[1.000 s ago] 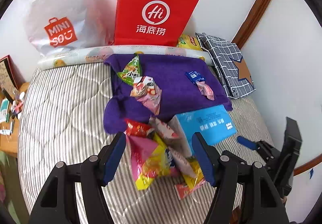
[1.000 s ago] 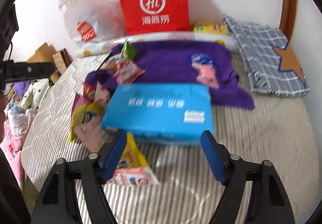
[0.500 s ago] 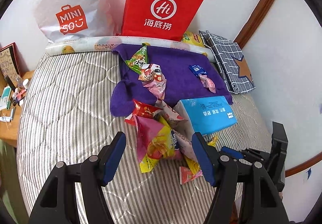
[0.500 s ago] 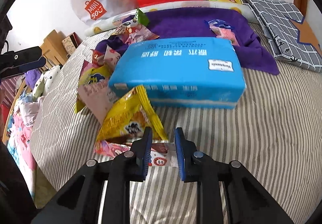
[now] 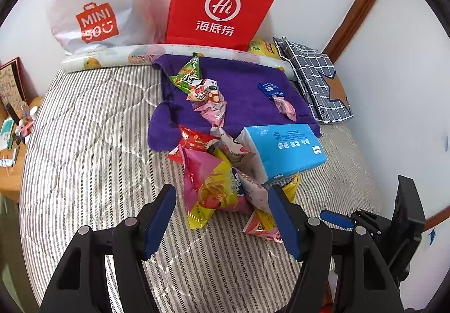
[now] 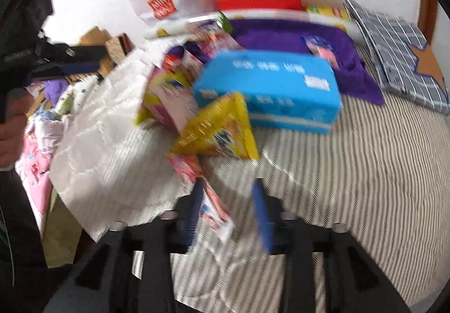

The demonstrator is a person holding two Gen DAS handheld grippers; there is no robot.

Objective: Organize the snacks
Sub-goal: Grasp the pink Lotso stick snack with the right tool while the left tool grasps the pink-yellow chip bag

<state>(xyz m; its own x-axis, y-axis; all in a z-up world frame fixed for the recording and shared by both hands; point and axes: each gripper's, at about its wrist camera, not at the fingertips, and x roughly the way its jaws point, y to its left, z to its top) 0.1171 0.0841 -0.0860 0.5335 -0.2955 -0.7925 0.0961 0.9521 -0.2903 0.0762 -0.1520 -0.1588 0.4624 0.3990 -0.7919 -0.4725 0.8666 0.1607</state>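
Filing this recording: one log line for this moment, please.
left gripper open over snack pile | right gripper just opening, pink packet between jaws

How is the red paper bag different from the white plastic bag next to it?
The red paper bag is stiff, flat-faced and sharp-cornered; the white plastic bag is soft, rounded and crinkly. The red bag's logo is a white circle; the white bag's is a red-orange shopping-bag shape. Both stand against the wall behind the bed.
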